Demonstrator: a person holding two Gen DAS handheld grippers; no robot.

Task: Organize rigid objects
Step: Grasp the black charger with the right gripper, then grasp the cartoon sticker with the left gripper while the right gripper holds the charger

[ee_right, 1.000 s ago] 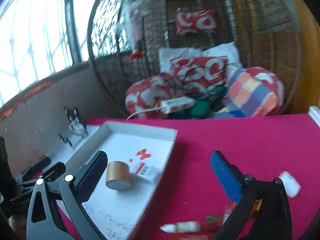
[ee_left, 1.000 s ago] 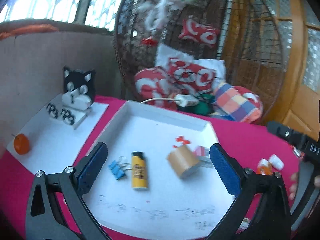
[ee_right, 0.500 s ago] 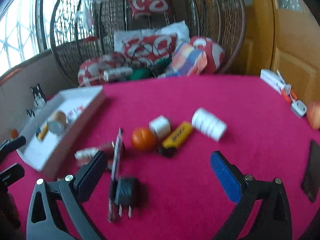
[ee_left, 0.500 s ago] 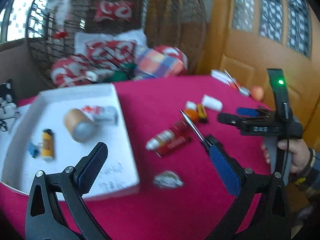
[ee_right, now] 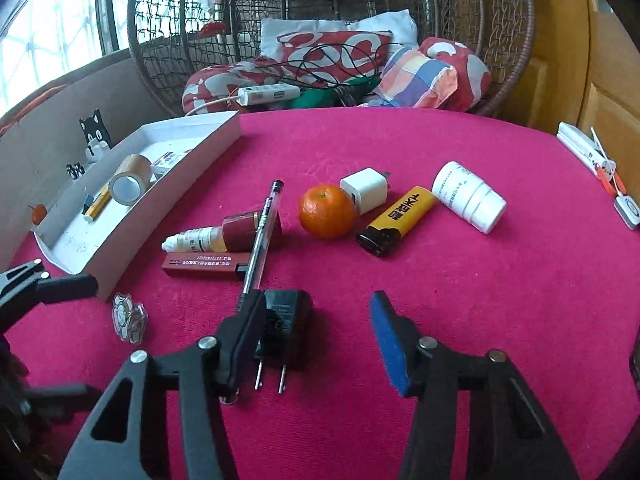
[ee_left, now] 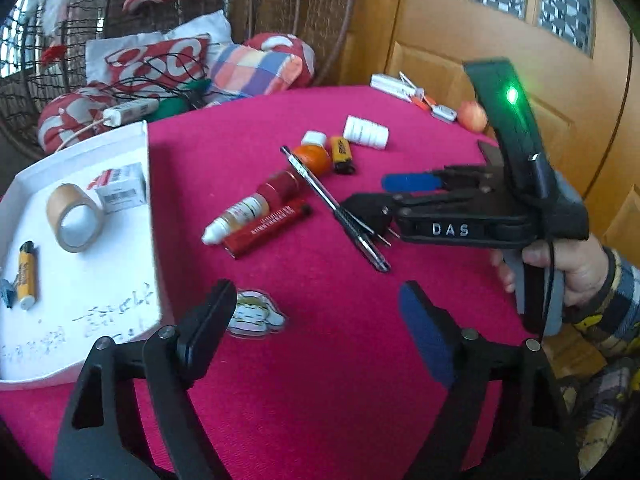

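Right wrist view is showing the right gripper (ee_right: 316,336), having swung from the white cardboard tray (ee_right: 176,216), spreading around the black plug adapter (ee_right: 286,328), while the left gripper (ee_left: 316,316) is hovering spread, empty.

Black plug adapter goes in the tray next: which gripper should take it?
Right. The right gripper is open with the black plug adapter against its left finger. The left gripper hovers over bare cloth by the white tray, nearer the sticker.
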